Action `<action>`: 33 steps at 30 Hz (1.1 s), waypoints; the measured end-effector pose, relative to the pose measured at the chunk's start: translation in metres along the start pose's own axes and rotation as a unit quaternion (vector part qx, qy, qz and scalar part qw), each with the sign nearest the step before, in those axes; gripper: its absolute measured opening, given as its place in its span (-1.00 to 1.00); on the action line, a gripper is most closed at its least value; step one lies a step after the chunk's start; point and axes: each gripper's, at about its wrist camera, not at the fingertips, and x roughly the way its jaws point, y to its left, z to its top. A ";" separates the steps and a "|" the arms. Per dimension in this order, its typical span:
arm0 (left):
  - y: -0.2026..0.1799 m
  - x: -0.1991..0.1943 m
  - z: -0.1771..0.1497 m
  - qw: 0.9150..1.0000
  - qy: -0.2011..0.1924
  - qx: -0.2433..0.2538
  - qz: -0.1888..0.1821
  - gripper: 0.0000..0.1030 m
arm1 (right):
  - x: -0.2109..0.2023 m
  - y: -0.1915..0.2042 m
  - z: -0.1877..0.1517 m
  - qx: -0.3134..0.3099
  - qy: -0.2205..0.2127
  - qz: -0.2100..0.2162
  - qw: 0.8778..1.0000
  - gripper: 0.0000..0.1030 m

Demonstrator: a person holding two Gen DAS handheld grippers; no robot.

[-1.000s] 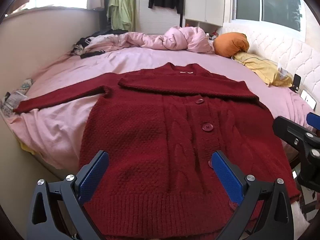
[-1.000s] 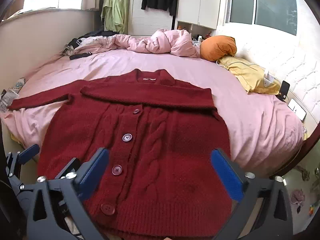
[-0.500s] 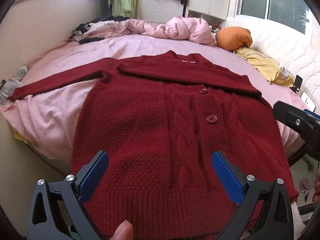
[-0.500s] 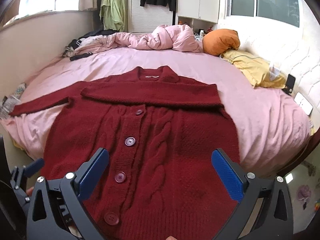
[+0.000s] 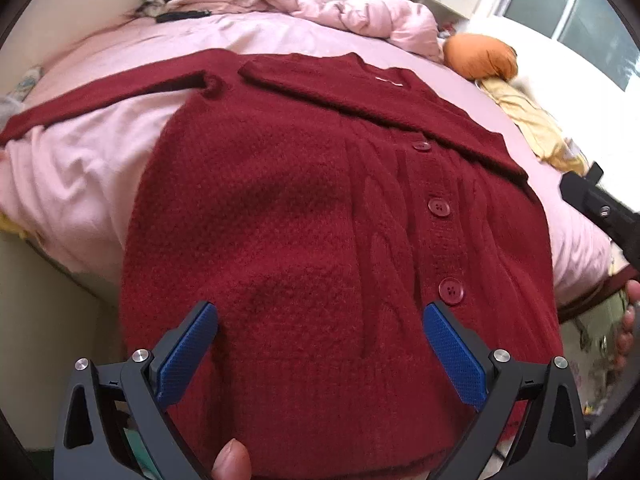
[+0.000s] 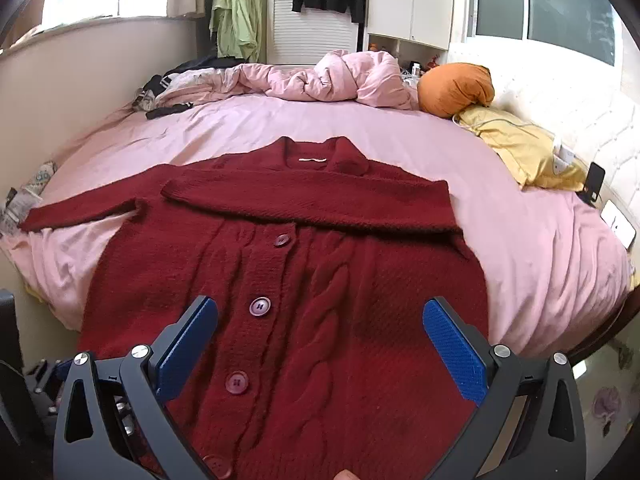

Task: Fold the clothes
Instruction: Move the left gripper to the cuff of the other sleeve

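Note:
A dark red knitted cardigan (image 5: 304,216) lies flat, buttoned, on a pink bed (image 5: 80,184). It also shows in the right wrist view (image 6: 360,304). One sleeve is folded across the chest (image 6: 312,200); the other stretches out to the left (image 6: 80,212). My left gripper (image 5: 320,344) is open, low over the hem on the cardigan's left half. My right gripper (image 6: 320,340) is open over the hem on the right half, empty.
A crumpled pink duvet (image 6: 320,80), an orange cushion (image 6: 456,88) and a yellow cloth (image 6: 520,148) lie at the far side of the bed. A phone (image 6: 594,184) lies near the right edge. A wall (image 6: 80,80) stands on the left, wardrobes behind.
My left gripper has moved forward and down, closer over the cardigan's lower left. My right gripper has shifted slightly forward. Both stay open.

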 end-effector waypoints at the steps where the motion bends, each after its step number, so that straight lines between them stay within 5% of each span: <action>1: 0.007 -0.005 0.008 1.000 -0.011 0.004 -0.001 1.00 | 0.002 0.000 0.000 -0.003 0.001 -0.001 1.000 0.99; 3: 0.032 -0.012 0.030 1.000 -0.025 -0.011 -0.010 1.00 | 0.006 -0.001 0.000 -0.009 0.003 -0.003 1.000 0.99; 7: 0.126 -0.006 0.090 0.987 -0.017 -0.150 -0.061 1.00 | 0.020 -0.005 -0.005 0.004 0.024 -0.002 1.000 0.99; 12: 0.232 0.011 0.150 0.962 -0.010 -0.274 -0.008 1.00 | 0.034 -0.008 -0.014 0.018 0.053 0.002 0.998 0.99; 16: 0.308 0.020 0.186 0.928 -0.021 -0.367 0.061 1.00 | 0.043 -0.010 -0.014 0.019 0.064 -0.003 0.998 0.99; 20: 0.362 0.036 0.210 0.891 0.015 -0.425 0.157 1.00 | 0.056 -0.010 -0.014 0.023 0.081 -0.008 0.996 0.99; 24: 0.398 0.047 0.217 0.856 0.025 -0.472 0.211 1.00 | 0.069 -0.007 -0.016 0.018 0.101 -0.012 0.995 0.99; 29: 0.426 0.063 0.214 0.839 0.032 -0.489 0.236 1.00 | 0.077 0.002 -0.016 0.005 0.115 -0.015 0.993 0.99; 33: 0.437 0.069 0.214 0.837 0.025 -0.487 0.248 1.00 | 0.082 0.009 -0.013 -0.007 0.120 -0.019 0.993 0.99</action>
